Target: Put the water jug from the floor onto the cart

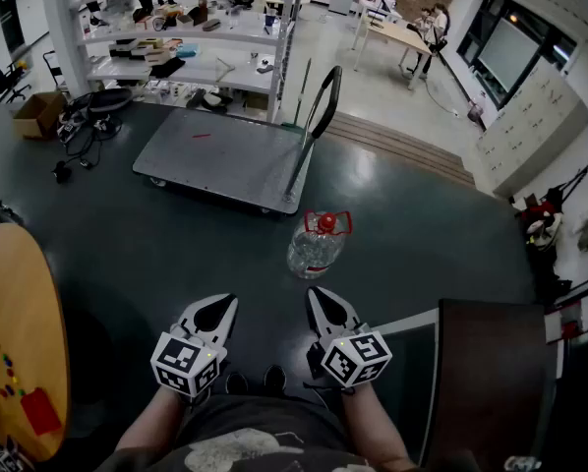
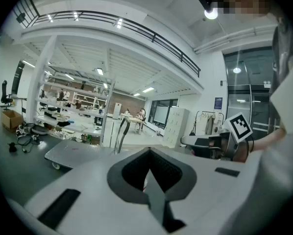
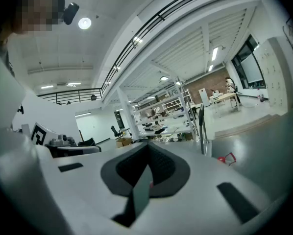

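2 empty grippers, jaws closed: left gripper (image 1: pixel 218 308), right gripper (image 1: pixel 321 298). The water jug (image 1: pixel 316 245) stands on the floor just beyond them, beside the cart's (image 1: pixel 215 155) near-right corner; heavy and round, it could slip or topple if pinched.

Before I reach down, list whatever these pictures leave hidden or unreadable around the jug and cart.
- Water jug: in the right gripper view only its red handle shows; the right gripper hides the body.
- Cart: in the head view its own top hides the underside.
- Shelf items: head view, too small to name.
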The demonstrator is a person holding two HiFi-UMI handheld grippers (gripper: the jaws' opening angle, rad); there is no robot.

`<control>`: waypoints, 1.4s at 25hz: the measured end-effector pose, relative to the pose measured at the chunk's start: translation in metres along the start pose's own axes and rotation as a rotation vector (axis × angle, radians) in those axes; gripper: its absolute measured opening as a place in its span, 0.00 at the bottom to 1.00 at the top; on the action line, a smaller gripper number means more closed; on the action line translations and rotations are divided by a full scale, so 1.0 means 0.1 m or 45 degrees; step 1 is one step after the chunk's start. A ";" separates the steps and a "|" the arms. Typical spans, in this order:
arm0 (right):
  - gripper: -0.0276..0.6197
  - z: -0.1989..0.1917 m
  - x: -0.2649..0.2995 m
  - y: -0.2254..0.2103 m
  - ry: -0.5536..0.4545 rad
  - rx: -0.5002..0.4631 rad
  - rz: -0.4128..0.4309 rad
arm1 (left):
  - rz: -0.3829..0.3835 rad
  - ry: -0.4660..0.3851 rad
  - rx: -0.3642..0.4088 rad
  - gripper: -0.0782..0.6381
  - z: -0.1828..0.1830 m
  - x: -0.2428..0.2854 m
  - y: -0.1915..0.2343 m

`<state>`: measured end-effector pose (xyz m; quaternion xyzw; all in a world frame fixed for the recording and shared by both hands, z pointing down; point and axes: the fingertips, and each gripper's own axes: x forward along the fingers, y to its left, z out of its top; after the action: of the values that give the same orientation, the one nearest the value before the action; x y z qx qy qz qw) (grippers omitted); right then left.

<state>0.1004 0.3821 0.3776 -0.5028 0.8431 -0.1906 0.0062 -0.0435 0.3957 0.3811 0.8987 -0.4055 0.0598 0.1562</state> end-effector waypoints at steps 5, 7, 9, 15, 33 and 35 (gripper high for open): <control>0.03 0.01 -0.02 0.01 0.008 -0.002 0.003 | 0.002 -0.002 0.003 0.12 0.03 -0.02 -0.01; 0.03 0.00 -0.01 0.02 0.006 -0.003 0.004 | 0.004 -0.003 0.000 0.12 0.01 -0.04 0.00; 0.03 0.01 -0.02 0.04 0.002 -0.002 0.003 | 0.007 -0.003 -0.004 0.12 0.01 -0.06 0.00; 0.03 0.01 -0.07 0.04 -0.005 -0.003 0.005 | 0.017 -0.002 0.000 0.12 0.02 -0.05 -0.04; 0.03 0.15 -0.36 -0.91 -0.131 0.083 -0.041 | 0.044 -0.009 -0.017 0.12 -0.01 0.61 -0.42; 0.03 0.17 -0.37 -0.97 -0.172 0.124 -0.012 | 0.065 -0.007 -0.019 0.12 -0.02 0.66 -0.42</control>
<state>0.2047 0.3676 0.3866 -0.5176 0.8281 -0.1970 0.0865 0.0316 0.3758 0.3886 0.8871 -0.4291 0.0582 0.1601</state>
